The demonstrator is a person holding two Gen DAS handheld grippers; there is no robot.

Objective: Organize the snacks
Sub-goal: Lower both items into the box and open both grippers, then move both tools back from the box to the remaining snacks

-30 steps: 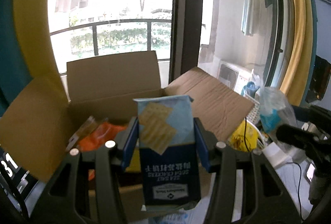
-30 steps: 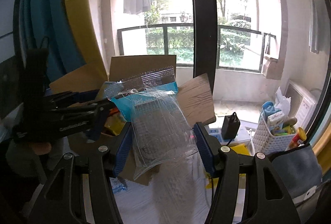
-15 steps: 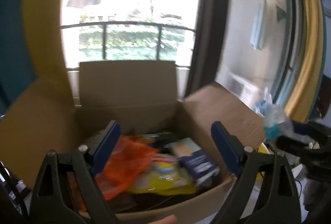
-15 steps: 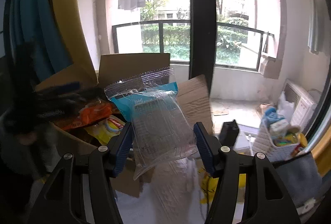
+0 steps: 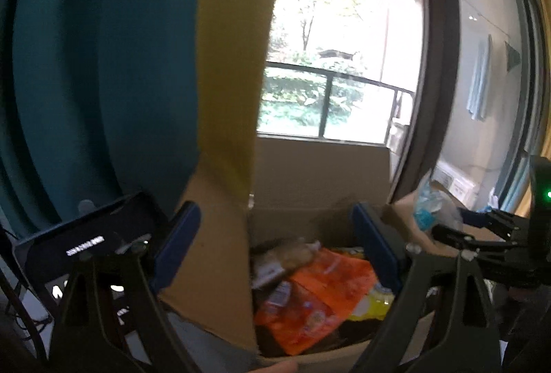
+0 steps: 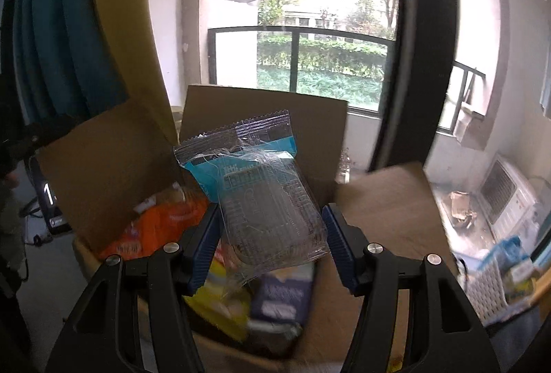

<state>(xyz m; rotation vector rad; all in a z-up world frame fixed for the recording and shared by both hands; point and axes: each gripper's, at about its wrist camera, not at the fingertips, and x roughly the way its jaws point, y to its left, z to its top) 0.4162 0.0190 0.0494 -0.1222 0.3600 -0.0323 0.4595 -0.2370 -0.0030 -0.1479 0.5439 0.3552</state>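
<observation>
Big window behind an open cardboard box (image 6: 261, 118) of snacks — right gripper (image 6: 270, 244) squeezing a clear packet (image 6: 265, 197), left gripper (image 5: 275, 249) just opened wide, empty.

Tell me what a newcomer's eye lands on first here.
The clear packet with a blue band, clamped in the right gripper over the open cardboard box. Next the orange snack bag inside the box, seen between the fingers of the empty, open left gripper.
</observation>
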